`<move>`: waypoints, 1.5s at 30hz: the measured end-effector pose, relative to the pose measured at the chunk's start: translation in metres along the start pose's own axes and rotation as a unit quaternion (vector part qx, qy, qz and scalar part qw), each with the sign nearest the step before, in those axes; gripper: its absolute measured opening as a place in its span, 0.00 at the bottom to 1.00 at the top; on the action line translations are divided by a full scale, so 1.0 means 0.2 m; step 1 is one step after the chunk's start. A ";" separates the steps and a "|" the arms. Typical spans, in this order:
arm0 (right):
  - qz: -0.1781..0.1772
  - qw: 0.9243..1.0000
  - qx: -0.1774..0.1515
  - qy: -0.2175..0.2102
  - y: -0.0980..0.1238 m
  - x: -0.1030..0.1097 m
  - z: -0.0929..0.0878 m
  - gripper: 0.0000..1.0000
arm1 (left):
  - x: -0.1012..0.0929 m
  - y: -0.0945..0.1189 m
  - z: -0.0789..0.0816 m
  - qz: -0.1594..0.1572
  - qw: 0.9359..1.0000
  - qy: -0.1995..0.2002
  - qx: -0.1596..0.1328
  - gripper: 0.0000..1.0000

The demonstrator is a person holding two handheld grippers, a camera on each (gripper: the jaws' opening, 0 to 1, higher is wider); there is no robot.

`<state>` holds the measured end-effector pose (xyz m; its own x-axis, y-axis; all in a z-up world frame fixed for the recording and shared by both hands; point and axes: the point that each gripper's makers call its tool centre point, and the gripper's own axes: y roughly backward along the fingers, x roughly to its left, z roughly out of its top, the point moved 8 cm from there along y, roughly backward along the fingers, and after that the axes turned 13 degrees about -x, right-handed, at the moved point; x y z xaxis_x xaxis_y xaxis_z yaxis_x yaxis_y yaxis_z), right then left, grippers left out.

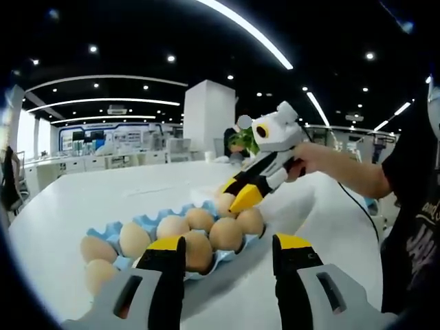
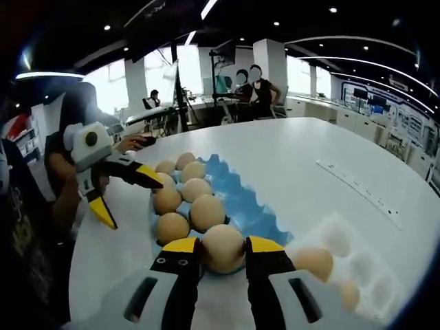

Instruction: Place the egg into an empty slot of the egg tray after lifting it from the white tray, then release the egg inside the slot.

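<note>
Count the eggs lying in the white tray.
2 in the white tray: first egg beside the right gripper, second egg at the view's lower right. The gripper, shut on a third egg, may hide more.

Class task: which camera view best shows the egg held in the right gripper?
The right gripper view: the egg sits close between its jaws. In the left gripper view, the right gripper reaches over the blue egg tray, largely hiding that egg.
</note>
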<state>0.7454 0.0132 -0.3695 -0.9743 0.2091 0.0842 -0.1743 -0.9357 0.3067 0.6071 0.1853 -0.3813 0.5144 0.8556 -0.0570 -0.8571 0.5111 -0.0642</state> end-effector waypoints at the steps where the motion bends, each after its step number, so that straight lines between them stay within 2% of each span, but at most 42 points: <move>1: 0.001 1.000 -0.001 -0.004 0.00 0.00 0.00 0.27 | 0.00 0.00 0.00 0.000 1.000 0.000 -0.001 0.52; 3: 0.008 1.000 -0.004 -0.009 0.00 0.01 0.00 0.24 | 0.00 0.01 0.00 0.001 1.000 0.001 0.000 0.52; 10: 0.009 1.000 -0.010 -0.008 0.02 0.02 -0.01 0.25 | -0.01 0.01 0.00 0.003 1.000 0.000 -0.001 0.52; 13: 0.005 0.999 -0.029 -0.012 0.05 0.03 0.02 0.25 | -0.01 0.01 0.01 0.004 1.000 -0.002 0.000 0.52; 19: 0.002 0.999 -0.038 -0.003 0.12 0.04 0.02 0.27 | -0.04 -0.01 0.03 0.000 1.000 -0.006 -0.001 0.52; 22: -0.004 1.000 -0.025 0.013 0.16 0.04 -0.01 0.32 | -0.05 -0.02 0.04 -0.003 1.000 -0.009 0.001 0.52; 28: -0.029 0.999 -0.046 0.006 0.26 -0.02 -0.03 0.34 | -0.08 -0.05 0.05 -0.009 1.000 -0.015 0.006 0.52; 32: -0.056 0.997 -0.046 0.015 0.30 -0.08 -0.04 0.36 | -0.09 -0.07 0.06 -0.013 1.000 -0.018 0.009 0.52; 45: -0.066 0.996 -0.064 0.006 0.35 -0.10 -0.09 0.37 | -0.11 -0.13 0.07 -0.019 0.999 -0.027 0.020 0.52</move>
<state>0.7510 -0.0612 -0.3667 -0.9430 0.3305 0.0401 -0.3174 -0.9289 0.1909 0.6179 0.1545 -0.3635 0.5461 0.8377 -0.0006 -0.8374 0.5459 -0.0261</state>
